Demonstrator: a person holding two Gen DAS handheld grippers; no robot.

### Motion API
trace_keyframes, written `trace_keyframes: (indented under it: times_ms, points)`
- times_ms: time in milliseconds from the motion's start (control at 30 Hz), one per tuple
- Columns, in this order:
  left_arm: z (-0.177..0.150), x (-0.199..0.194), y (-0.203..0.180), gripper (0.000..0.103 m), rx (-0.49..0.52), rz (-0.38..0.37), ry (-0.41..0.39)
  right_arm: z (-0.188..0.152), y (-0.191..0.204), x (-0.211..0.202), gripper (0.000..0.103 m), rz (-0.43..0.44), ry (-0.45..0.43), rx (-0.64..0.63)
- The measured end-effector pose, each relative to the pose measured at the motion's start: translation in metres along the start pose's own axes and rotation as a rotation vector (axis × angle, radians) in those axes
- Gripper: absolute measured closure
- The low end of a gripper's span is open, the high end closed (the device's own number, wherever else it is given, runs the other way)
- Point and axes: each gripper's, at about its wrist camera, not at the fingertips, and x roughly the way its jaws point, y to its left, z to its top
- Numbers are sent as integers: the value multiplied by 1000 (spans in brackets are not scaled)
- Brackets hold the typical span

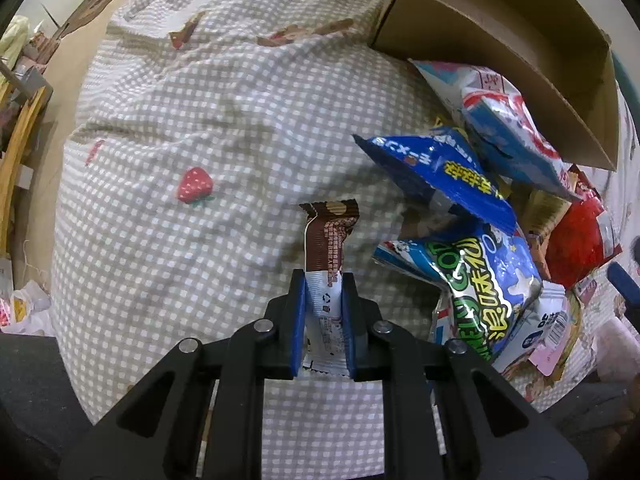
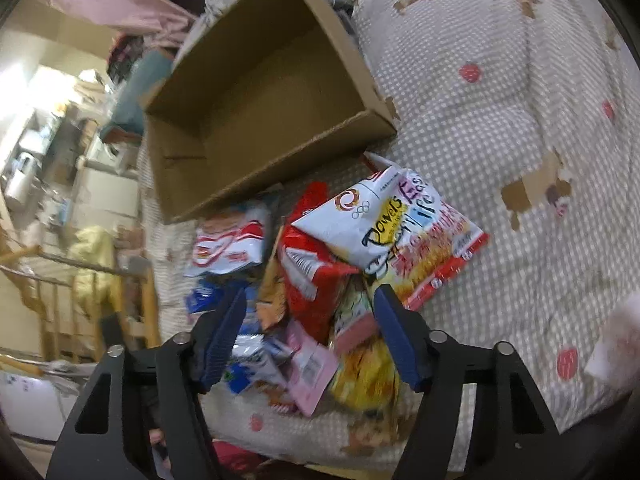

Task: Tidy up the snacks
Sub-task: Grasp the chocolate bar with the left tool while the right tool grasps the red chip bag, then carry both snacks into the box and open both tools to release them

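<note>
Left claw (image 1: 323,280) clamped on a brown-and-white snack bar (image 1: 326,256) above the checked bed cover (image 1: 192,120), right wrist view alone showing the cardboard box (image 2: 256,92) interior, right claw (image 2: 312,300) part-open over the snack pile (image 2: 320,264), gripping nothing.

A bed is covered by a beige-and-white checked quilt (image 1: 208,120) printed with red strawberries. Wooden railings (image 1: 16,152) and a white plastic bag (image 1: 24,308) are seen beside it. Blurred cluttered shelves (image 2: 52,152) and a yellow garment (image 2: 92,264) are seen beyond.
</note>
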Motion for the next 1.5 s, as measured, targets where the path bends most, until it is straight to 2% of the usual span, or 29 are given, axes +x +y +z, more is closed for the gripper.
trace_keyframes:
  times_ms: [100, 267, 433, 500, 700, 767, 967, 1033, 1167, 1300, 1500]
  points:
    - [1, -4, 7, 90, 2, 1, -16, 6, 7, 17, 49, 10, 35, -5]
    - [0, -17, 1, 90, 6, 6, -34, 7, 5, 36, 49, -32, 48, -7]
    - [1, -33, 1, 90, 12, 12, -55, 1, 6, 38, 77, -43, 47, -22]
    - [0, -39, 0, 90, 15, 16, -69, -4, 9, 35, 83, -34, 40, -29]
    - [-6, -72, -3, 90, 33, 11, -142, -19, 14, 0, 86, 2, 0, -59]
    - [-8, -92, -8, 90, 51, -2, -181, -24, 15, -15, 86, 42, -21, -61]
    - [7, -141, -28, 90, 130, -121, -247, -22, 19, -60, 87, 130, -108, -88]
    - [18, -158, -38, 90, 163, -139, -271, -17, 24, -69, 88, 160, -132, -99]
    - [46, -161, -53, 90, 205, -116, -317, 6, 33, -83, 88, 184, -195, -120]
    - [70, -165, -67, 90, 234, -105, -341, 36, 48, -80, 89, 186, -234, -143]
    - [98, -147, -83, 90, 269, -81, -357, 76, 65, -66, 89, 183, -250, -162]
